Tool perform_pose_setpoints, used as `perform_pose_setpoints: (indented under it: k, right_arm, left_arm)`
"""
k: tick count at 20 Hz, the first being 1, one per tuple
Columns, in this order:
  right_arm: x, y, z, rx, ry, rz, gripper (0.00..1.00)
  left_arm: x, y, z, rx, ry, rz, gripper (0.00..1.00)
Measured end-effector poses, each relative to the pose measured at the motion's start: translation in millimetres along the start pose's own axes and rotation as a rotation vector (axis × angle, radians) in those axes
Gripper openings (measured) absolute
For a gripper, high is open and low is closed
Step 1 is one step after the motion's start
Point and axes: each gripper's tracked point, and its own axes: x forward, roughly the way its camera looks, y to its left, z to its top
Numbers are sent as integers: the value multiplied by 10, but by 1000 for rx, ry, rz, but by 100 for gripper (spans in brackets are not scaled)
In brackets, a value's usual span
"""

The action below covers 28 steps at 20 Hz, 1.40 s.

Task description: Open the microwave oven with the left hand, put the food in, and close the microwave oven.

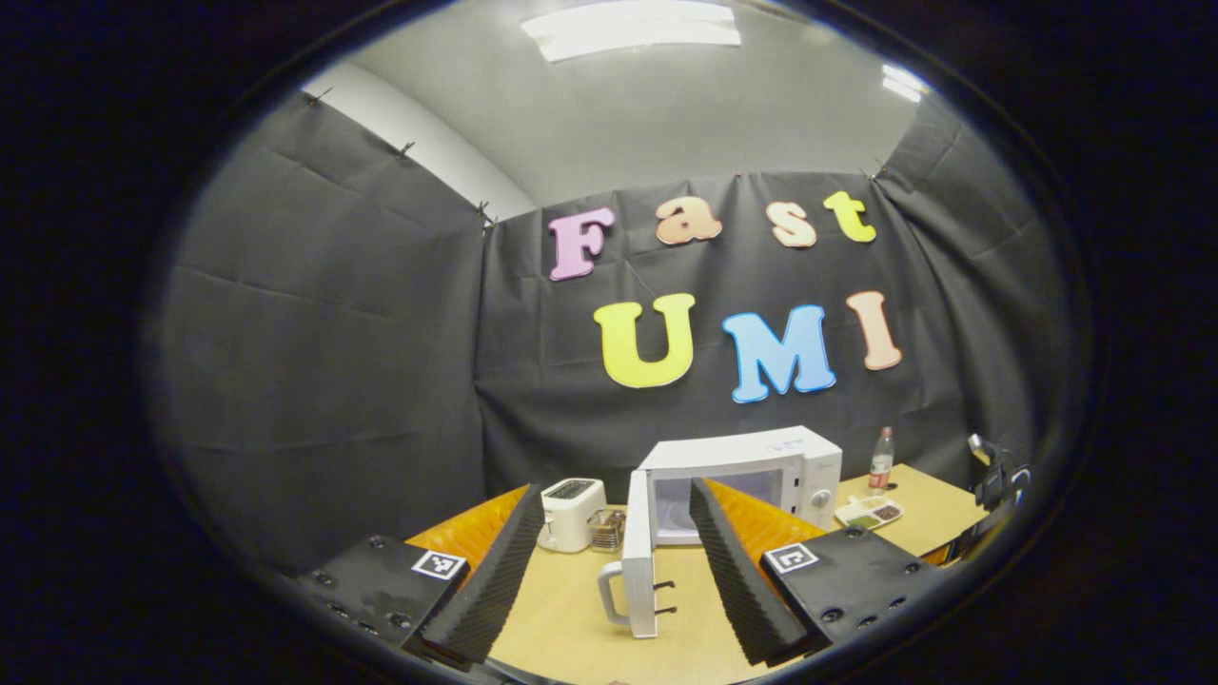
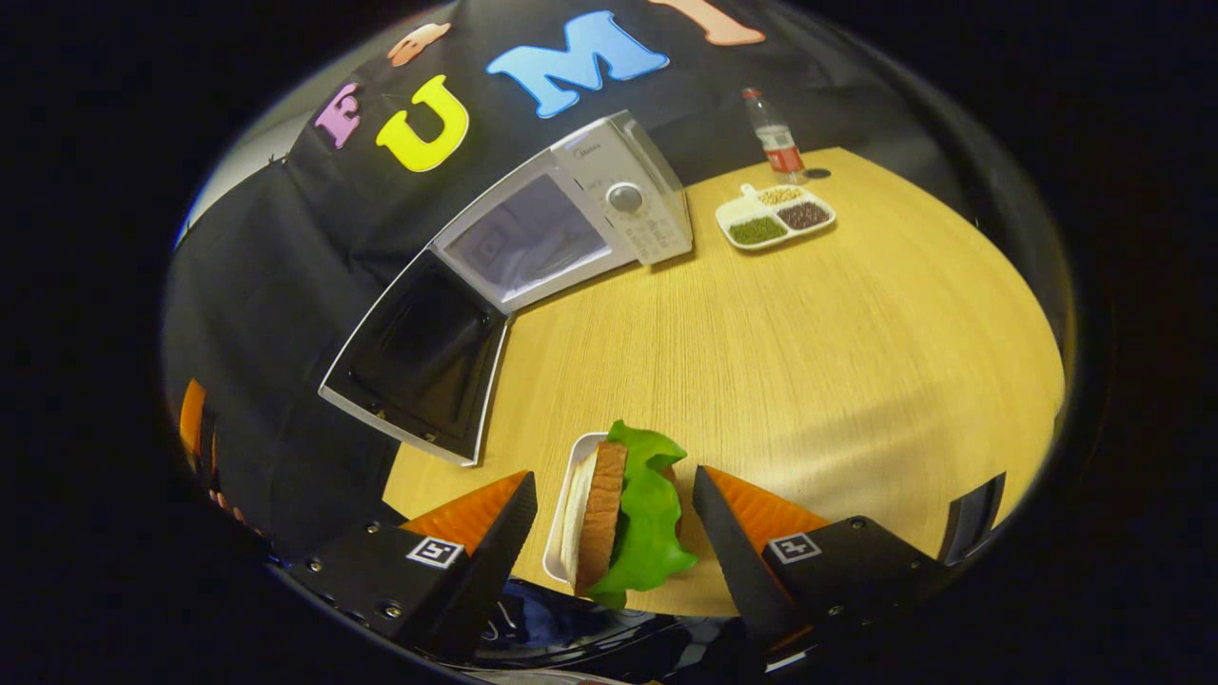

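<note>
A: Start with the big things. What's on the counter (image 2: 780,352)?

B: The microwave oven (image 2: 609,205) stands at the far side against the booth wall, and its door (image 2: 419,357) is swung wide open toward the left, so the cavity is exposed. In the left gripper view the same door (image 1: 639,561) stands edge-on with its handle (image 1: 609,592) toward the camera, just in front of the left gripper (image 1: 609,561). To the left of the oven sits a toaster (image 1: 571,514); to the right, a divided snack tray (image 2: 773,217) and a bottle (image 2: 775,138).

A: And the food?

B: A sandwich (image 2: 623,518) with lettuce, on a small white plate (image 2: 563,518) at the near edge of the counter. It lies directly between the fingers of the right gripper (image 2: 614,533), its long axis running near to far, along the fingers.

A: Are they holding it?

B: No. The right fingers are spread, with a gap showing on each side of the plate. The left fingers are also spread and hold nothing.

A: So what does the next move turn on?

B: I'd say the right gripper is far nearer the food. The open cavity lies up and to the left of it, past the door's free edge.
</note>
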Motion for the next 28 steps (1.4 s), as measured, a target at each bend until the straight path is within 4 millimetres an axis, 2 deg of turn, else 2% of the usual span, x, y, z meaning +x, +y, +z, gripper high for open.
perform_pose_setpoints:
  k: [3,4,5,6,8,9,10,11,14,19,22,28]
  right_arm:
    - [90,-3,-164,63,71,22,99]
    - [102,-13,-177,82,76,25,94]
    - [116,1,-193,103,92,36,79]
    - [109,6,-233,123,107,39,74]
    - [93,37,-225,153,120,72,50]
    - [102,55,-222,145,126,89,43]
    - [61,35,-191,160,107,87,43]
    - [50,76,-150,164,103,98,27]
    - [4,215,-32,164,72,116,27]
    - [3,630,370,171,-33,154,26]
    - [141,859,566,112,-102,131,26]
    - [552,1344,859,81,-199,125,26]
  left_arm:
    - [-41,-52,4,8,2,11,100]
    - [-49,-54,-14,11,6,17,100]
    - [-73,-55,-21,9,10,25,100]
    - [-91,-50,-14,3,10,33,100]
    - [-130,-42,15,-13,3,42,100]
    - [-153,-19,-12,-17,4,48,100]
    - [-145,3,-28,-19,5,51,100]
    - [-141,28,-26,-20,3,54,100]
    - [-79,140,4,-21,-19,65,100]
    - [138,310,-26,-39,-43,46,100]
    - [330,442,-62,-43,-44,34,100]
    - [679,897,-133,-43,-43,34,100]
